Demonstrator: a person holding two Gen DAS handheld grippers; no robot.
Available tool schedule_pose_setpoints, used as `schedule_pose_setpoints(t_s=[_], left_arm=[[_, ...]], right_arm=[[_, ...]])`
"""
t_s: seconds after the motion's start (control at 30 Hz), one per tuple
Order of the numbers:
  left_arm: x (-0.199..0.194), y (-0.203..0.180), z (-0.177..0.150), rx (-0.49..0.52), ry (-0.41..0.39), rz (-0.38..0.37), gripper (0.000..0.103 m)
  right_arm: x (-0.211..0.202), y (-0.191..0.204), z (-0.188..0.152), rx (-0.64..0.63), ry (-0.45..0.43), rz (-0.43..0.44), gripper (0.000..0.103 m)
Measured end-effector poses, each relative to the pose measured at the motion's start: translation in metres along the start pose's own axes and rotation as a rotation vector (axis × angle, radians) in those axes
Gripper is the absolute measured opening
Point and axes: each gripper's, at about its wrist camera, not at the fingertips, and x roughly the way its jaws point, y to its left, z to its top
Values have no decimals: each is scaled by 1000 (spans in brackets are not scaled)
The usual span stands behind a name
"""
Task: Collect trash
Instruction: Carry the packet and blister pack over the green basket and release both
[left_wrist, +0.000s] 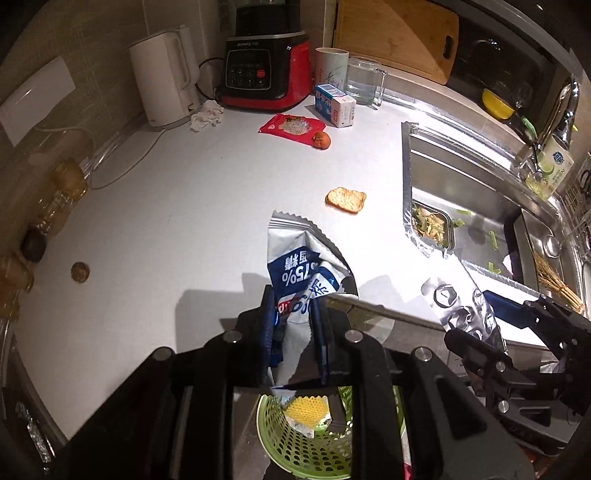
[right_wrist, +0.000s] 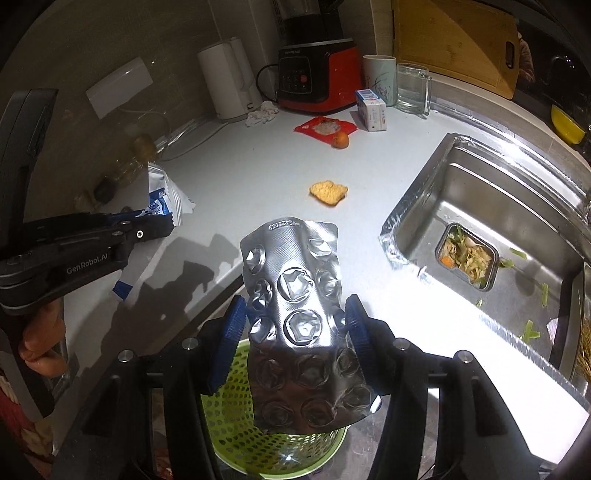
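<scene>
Your sink (right_wrist: 491, 206) holds a small tray (right_wrist: 467, 258) of food scraps. Below the counter edge, your green basket (left_wrist: 295, 443) already contains a yellow-and-white scrap (left_wrist: 306, 411). Your right gripper (right_wrist: 295, 321) pinches the silver blister sheet (right_wrist: 295, 295) above the basket; your left gripper (left_wrist: 293, 325) clamps the blue-and-white wrapper (left_wrist: 299, 266).

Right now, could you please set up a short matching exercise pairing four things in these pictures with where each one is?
Things:
1. blister pack
2. blue and white wrapper
3. slice of toast
4. food tray

Places:
A. lying in the sink
B. between the fingers of the left gripper
C. lying alone on the counter
D. between the fingers of the right gripper

Pairs: 1-D, 2-B, 3-C, 4-A
</scene>
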Motion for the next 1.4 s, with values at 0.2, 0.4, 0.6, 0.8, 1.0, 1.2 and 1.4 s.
schedule_pose_setpoints(t_s=[0.2, 0.4, 0.6, 0.8, 1.0, 1.2, 1.4], left_arm=[[-11, -14, -47, -14, 25, 16, 20], [-5, -27, -95, -10, 46, -26, 21], [21, -37, -134, -8, 99, -66, 23], [40, -46, -152, -4, 133, -78, 35], [47, -47, -157, -15, 156, -86, 43], [41, -45, -155, -22, 141, -86, 53], [39, -42, -154, -25, 129, -74, 58]], right_arm=[[-15, 14, -33, -51, 13, -4, 57], [-26, 20, -55, -67, 37, -26, 57], [-28, 20, -69, -61, 60, -44, 57], [-27, 19, -78, -66, 73, -59, 57], [-24, 19, -82, -67, 84, -59, 57], [-24, 18, -83, -66, 84, -57, 57], [-24, 18, -82, -67, 81, -59, 57]])
